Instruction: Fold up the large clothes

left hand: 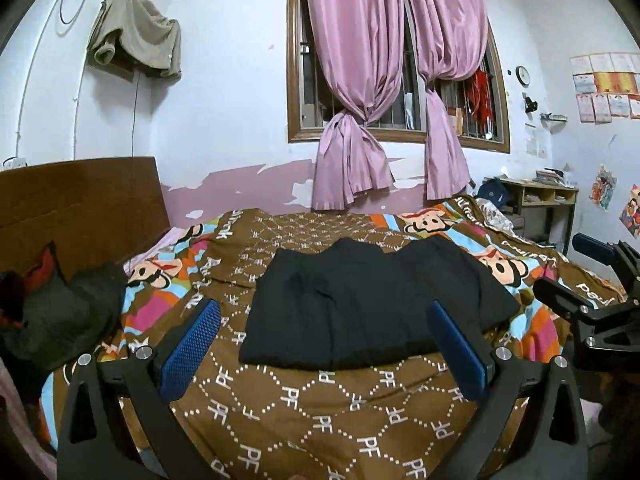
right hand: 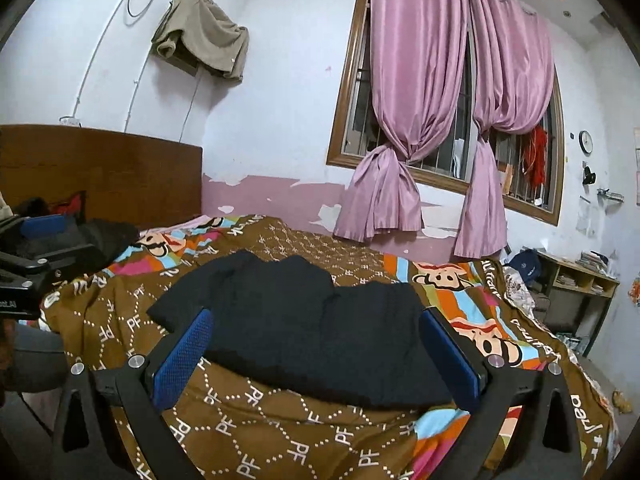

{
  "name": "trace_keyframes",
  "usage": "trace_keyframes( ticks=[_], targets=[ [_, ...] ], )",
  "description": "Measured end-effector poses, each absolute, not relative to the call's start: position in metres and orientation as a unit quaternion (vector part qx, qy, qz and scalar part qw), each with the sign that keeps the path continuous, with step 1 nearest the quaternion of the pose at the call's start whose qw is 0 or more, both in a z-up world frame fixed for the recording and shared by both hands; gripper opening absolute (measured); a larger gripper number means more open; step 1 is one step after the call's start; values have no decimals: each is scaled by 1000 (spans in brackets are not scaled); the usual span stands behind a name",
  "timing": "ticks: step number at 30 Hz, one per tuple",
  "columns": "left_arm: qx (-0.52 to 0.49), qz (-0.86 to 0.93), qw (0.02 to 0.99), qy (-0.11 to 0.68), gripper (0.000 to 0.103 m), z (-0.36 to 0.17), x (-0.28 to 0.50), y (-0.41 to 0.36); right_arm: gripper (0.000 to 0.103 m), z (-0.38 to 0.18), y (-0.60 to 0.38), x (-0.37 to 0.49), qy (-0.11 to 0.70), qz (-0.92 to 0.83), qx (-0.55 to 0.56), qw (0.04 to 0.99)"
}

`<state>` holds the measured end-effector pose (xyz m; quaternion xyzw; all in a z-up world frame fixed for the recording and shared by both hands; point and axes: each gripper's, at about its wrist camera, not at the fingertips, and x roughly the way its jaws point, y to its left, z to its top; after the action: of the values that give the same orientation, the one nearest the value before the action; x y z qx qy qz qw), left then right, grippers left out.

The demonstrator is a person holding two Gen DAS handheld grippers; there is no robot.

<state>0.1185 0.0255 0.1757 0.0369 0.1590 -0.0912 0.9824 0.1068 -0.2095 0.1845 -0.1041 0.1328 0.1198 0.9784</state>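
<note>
Left wrist view: the left hand-held gripper (left hand: 324, 350) hangs above the near edge of the bed, jaws spread wide and holding nothing; its blue pads (left hand: 188, 348) frame the black garment (left hand: 360, 304), which lies flat on the brown patterned bedspread (left hand: 320, 408) with both short sleeves spread out (collar end toward the window); at the right edge the right hand-held gripper (left hand: 592, 280) pokes in, off the cloth; a dark heap of clothes (left hand: 60, 312) sits by the wooden headboard (left hand: 80, 204).

Right wrist view: the right hand-held gripper (right hand: 316, 354) is spread wide too, empty, just above the garment's near hem; pink curtains (right hand: 440, 120) hang knotted at the window.
</note>
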Motion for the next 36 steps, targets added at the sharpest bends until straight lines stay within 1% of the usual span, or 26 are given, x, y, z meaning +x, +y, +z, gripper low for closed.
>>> trace_keyframes(
  ticks=[5,9,16,22,26,36],
  targets=[
    [30,-81,982,168,101,167,113,28,103,178,-215,103,145,111,-93,979],
    [33,-68,980,185,101,156,116,28,103,167,-219,104,177,107,-70,976],
    [28,-66,973,220,101,138,122,28,103,149,-219,110,218,102,-71,968],
    [44,-54,966,250,101,122,128,22,103,135,-224,121,260,94,-53,960],
    [35,-57,965,255,101,120,127,22,103,132,-229,123,269,87,-42,958],
    [48,-55,964,257,101,117,129,19,103,131,-231,125,273,85,-42,957]
  ],
)
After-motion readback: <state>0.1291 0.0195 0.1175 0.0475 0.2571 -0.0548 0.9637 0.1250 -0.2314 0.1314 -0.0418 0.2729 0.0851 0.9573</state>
